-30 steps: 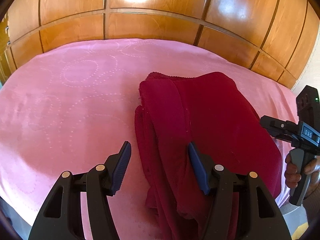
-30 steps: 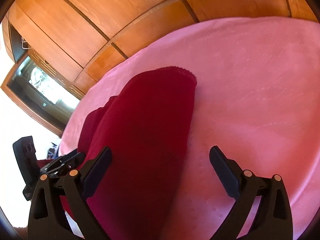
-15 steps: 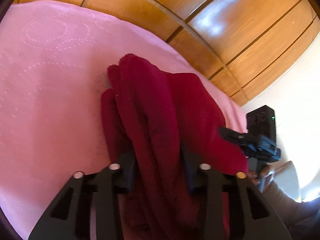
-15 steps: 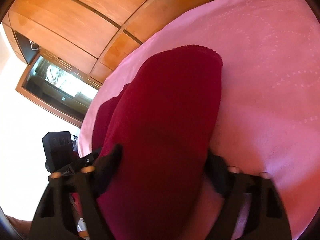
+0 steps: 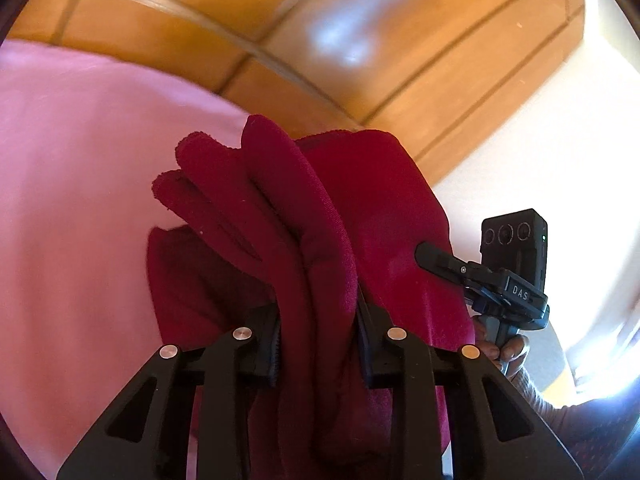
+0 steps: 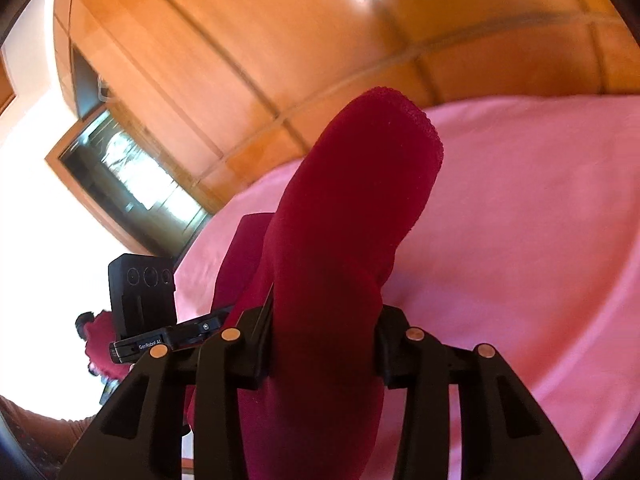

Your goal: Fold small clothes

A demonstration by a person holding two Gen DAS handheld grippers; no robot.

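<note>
A dark red folded garment (image 5: 328, 216) lies in several thick layers over the pink bedspread (image 5: 68, 208). My left gripper (image 5: 318, 344) is shut on its near edge, the layers bunched between the jaws and lifted. My right gripper (image 6: 324, 336) is shut on the garment's other near corner (image 6: 352, 216), which rises as a thick roll. In the left wrist view the right gripper (image 5: 496, 284) shows at the garment's right side; in the right wrist view the left gripper (image 6: 160, 332) shows at the left.
A wooden panelled wall (image 5: 304, 40) stands behind the bed. A dark framed glass cabinet (image 6: 132, 184) is at the left in the right wrist view. The pink bedspread (image 6: 532, 240) spreads to the right of the garment.
Both grippers went from open over the garment to shut on its near edge. They have since lifted and tilted up, raising the garment's near side off the bedspread.
</note>
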